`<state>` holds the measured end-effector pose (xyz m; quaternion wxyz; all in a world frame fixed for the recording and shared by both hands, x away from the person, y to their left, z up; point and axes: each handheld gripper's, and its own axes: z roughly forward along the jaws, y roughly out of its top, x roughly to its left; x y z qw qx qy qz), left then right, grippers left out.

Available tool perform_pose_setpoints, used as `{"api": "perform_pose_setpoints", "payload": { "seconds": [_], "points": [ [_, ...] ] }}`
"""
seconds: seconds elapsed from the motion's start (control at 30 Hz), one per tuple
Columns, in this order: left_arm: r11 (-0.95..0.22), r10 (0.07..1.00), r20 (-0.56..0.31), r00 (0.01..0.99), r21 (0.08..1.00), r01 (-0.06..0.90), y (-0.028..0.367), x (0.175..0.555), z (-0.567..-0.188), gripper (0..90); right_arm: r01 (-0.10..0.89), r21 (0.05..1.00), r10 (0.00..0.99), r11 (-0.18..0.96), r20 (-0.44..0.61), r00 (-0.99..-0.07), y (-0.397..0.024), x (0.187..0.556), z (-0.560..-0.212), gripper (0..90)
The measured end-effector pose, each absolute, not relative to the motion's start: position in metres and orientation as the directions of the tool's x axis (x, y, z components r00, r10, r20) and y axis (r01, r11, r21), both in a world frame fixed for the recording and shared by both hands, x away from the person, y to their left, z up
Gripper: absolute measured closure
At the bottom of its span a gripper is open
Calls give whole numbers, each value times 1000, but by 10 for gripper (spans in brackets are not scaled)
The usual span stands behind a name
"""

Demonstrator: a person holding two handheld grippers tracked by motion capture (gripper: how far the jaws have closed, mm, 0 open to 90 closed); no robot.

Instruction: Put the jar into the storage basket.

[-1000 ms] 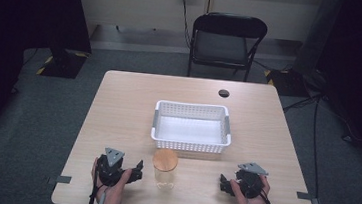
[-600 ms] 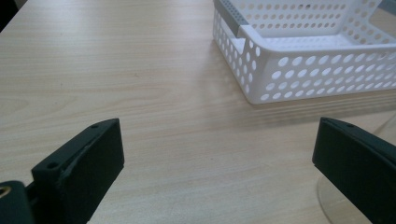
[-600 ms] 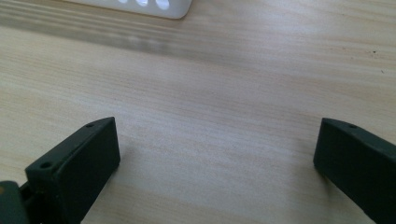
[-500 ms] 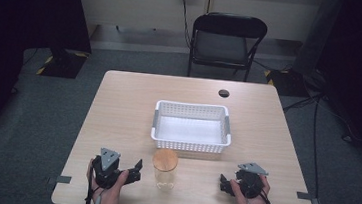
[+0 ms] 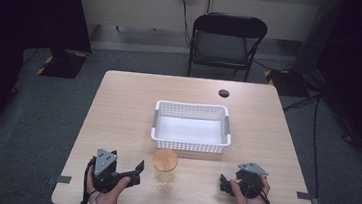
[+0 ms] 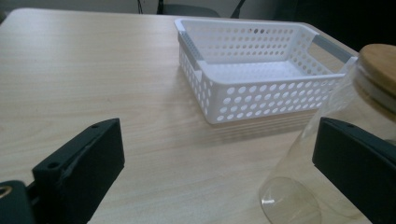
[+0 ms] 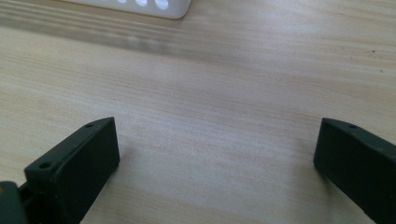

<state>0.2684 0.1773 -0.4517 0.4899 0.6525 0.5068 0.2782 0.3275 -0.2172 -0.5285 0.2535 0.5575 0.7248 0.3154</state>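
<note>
Clear, glossy glass jar [image 5: 163, 177] capped with a smooth pale wooden lid [image 5: 165, 159] — beside it, a white perforated plastic basket [image 5: 189, 141] with grey handles. The table [image 5: 123, 111] shows matt light wood grain — both grippers' jaws are matt black plastic.

Bare table [image 5: 118, 106] left of the basket [image 5: 190, 145]; jar [image 5: 164, 168] blocks the front middle
</note>
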Motion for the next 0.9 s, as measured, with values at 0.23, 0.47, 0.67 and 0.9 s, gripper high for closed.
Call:
{"api": "perform_pose_setpoints", "payload": {
  "seconds": [0.23,0.47,0.67,0.9],
  "points": [
    [-45,920,-104,377,930,366,170,261,-443,14,648,740,968,179,-16,-249,-217,327,-528,0],
    [-57,901,-90,424,945,321,165,256,-436,14,648,740,968,179,-16,-249,-217,327,-528,0],
    [-53,903,-61,426,967,251,159,252,-433,20,648,740,968,179,-16,-249,-217,327,-528,0],
    [-65,870,-67,489,967,248,150,252,-432,17,648,740,968,179,-16,-249,-217,327,-528,0]
  ]
}}
